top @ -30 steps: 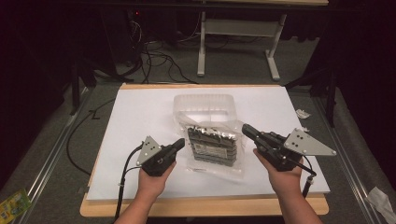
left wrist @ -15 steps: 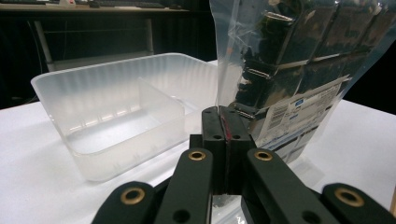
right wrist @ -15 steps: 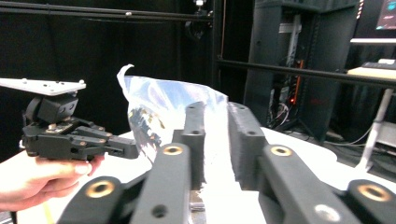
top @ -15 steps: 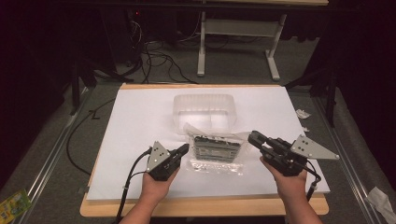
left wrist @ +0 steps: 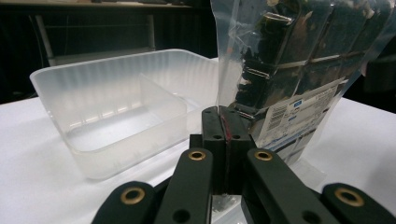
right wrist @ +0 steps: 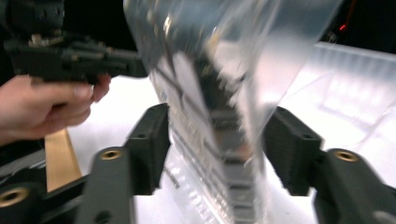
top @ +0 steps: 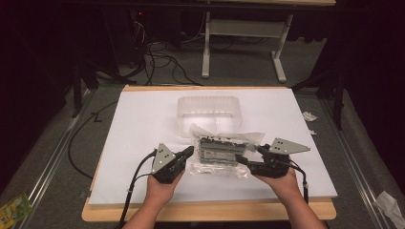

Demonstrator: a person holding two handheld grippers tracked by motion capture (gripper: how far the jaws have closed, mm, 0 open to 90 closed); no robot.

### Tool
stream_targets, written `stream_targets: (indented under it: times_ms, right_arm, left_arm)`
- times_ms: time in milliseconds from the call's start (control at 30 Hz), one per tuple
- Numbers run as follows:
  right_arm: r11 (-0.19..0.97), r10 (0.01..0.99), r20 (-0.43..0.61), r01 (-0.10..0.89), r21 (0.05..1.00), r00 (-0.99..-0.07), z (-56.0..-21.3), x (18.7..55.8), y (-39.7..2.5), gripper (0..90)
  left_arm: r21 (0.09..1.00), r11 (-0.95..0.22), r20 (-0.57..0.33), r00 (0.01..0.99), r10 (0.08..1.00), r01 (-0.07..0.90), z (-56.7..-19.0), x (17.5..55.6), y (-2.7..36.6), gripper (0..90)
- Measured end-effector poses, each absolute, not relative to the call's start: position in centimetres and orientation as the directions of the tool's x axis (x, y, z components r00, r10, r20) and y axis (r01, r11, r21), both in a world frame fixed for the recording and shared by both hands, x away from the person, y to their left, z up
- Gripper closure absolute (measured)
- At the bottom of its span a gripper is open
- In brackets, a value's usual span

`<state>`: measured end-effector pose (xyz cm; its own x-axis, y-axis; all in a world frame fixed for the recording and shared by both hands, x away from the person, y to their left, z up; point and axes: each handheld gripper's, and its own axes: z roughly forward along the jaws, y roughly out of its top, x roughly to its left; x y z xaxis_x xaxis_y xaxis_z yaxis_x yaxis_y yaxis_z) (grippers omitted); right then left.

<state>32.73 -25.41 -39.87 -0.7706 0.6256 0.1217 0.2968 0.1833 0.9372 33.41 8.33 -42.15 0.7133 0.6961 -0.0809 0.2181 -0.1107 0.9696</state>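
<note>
- Nearest to me in the high view, my two forearms come up from the bottom edge onto the white table (top: 138,124), a hand on each gripper.
- My left gripper (top: 190,151) sits at the left edge of the clear bag (top: 224,150). In the left gripper view its jaws are pressed together, pinching the bag's clear edge (left wrist: 289,70) between the pads.
- My right gripper (top: 246,160) is at the bag's right side. In the right gripper view its jaws stand wide apart with the bag (right wrist: 219,107) hanging between them; that picture is blurred, and I see neither pad touching the film.
- The bag is a transparent pouch with dark, metallic parts packed in rows and a white printed label near its lower end. In the high view it lies between the two grippers, near the front half of the table; in both gripper views it rises upright in front of the jaws.
- In the right gripper view my left hand (right wrist: 46,105) and its gripper show beyond the bag, on the far left.
- Just behind the bag stands a translucent plastic tray (top: 186,107), open side up, with a divider wall splitting it into two compartments (left wrist: 56,84). The bag's far edge is close to the tray's front wall; I cannot tell if they touch.
- Beyond the table, cables (top: 162,52) lie on the dark floor.
</note>
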Motion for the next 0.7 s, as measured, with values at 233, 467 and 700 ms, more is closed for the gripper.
stream_targets:
  times_ms: [233, 467, 700]
  right_arm:
    - [0.229, 0.582, 0.109, 0.291, 0.929, -0.806, -40.1, 33.0, -25.0, 66.0]
    - [0.285, 0.547, 0.066, 0.26, 0.923, -0.834, -39.8, 32.3, -24.2, 78.8]
    - [0.209, 0.582, 0.128, 0.3, 0.931, -0.803, -39.8, 32.4, -25.2, 79.6]
  left_arm:
    - [0.965, -0.107, -0.094, 0.694, 0.714, 0.24, -42.3, 34.0, 8.7, 90.0]
    - [0.963, -0.085, -0.108, 0.658, 0.745, 0.254, -42.4, 34.6, 9.4, 84.4]
    - [0.956, -0.079, -0.119, 0.618, 0.777, 0.283, -42.8, 34.9, 11.1, 76.7]
